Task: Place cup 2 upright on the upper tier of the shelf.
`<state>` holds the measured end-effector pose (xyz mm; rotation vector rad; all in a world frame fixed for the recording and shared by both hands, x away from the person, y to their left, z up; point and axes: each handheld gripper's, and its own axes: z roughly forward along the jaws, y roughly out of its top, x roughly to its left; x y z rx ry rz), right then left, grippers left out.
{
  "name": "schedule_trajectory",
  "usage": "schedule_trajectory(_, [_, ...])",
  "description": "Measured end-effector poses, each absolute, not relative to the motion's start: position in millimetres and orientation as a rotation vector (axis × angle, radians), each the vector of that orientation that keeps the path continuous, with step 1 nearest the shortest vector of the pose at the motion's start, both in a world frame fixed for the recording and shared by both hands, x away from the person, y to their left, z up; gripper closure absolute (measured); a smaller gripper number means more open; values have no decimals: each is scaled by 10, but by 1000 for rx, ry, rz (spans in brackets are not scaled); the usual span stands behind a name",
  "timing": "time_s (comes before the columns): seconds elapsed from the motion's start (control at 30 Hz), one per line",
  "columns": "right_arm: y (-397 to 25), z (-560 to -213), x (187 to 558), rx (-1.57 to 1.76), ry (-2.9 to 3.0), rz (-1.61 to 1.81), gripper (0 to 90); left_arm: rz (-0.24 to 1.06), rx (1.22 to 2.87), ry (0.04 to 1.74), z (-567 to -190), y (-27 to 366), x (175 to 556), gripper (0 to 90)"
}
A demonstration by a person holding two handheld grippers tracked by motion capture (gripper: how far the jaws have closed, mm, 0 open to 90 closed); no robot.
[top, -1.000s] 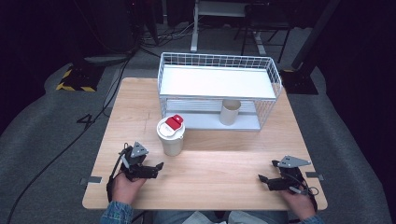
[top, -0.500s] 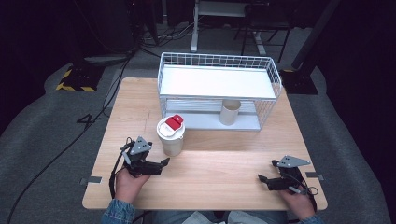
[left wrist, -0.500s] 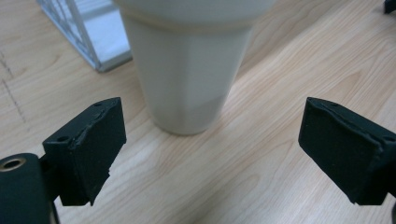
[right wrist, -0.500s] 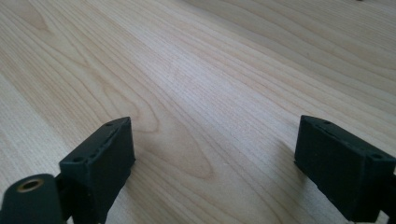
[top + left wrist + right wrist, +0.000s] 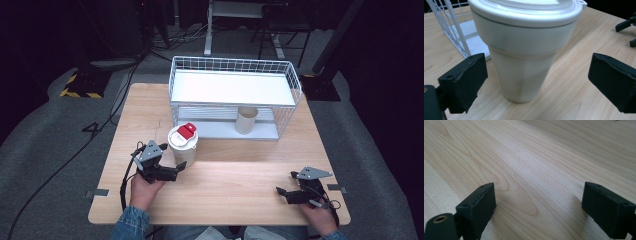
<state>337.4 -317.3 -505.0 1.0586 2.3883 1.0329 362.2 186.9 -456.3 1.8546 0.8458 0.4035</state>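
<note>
A white foam cup (image 5: 183, 145) with a white lid and a red tab on top stands upright on the wooden table (image 5: 235, 175), left of centre. My left gripper (image 5: 178, 169) lies just in front of it, open. In the left gripper view the cup (image 5: 524, 50) stands close between the spread jaws of the left gripper (image 5: 537, 81), and neither jaw touches it. My right gripper (image 5: 283, 193) rests near the table's front right corner, open. In the right gripper view there is bare wood between the jaws of the right gripper (image 5: 544, 210).
A white wire basket shelf (image 5: 172, 85) stands at the back of the table, and its corner (image 5: 449, 25) is just behind the cup. A beige cardboard cup (image 5: 246, 120) stands on its lower level. Dark floor with cables surrounds the table.
My left gripper has moved right and forward, up to the cup, so its jaws now flank the cup's lower part. The right gripper has stayed still.
</note>
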Motion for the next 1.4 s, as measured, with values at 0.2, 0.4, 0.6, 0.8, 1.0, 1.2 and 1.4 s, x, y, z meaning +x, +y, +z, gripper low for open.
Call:
schedule_trajectory(0.2, [-3173, -5049, 3373, 1059, 2387, 1032, 122, 403, 1834, 838, -4601, 1841, 3744, 1])
schedule_trajectory(0.4, [-3173, -5049, 3372, 1059, 2387, 1032, 122, 375, 1815, 848, -4658, 1836, 3839, 1])
schedule_trajectory(0.6, [-3172, -5051, 3370, 1055, 2385, 1034, 123, 359, 1832, 818, -4723, 1768, 3887, 1])
schedule_trajectory(0.8, [-3171, -5051, 3368, 1059, 2383, 1034, 124, 344, 1807, 821, -4777, 1766, 3954, 1])
schedule_trajectory(1.0, [-3171, -5050, 3366, 1059, 2383, 1031, 125, 337, 1793, 819, -4822, 1780, 4012, 1])
schedule_trajectory(1.2, [-3170, -5050, 3366, 1060, 2382, 1031, 125, 309, 1780, 819, -4861, 1781, 4049, 2])
schedule_trajectory(1.4, [-3170, -5050, 3365, 1060, 2382, 1031, 125, 315, 1780, 784, -4873, 1770, 4071, 21])
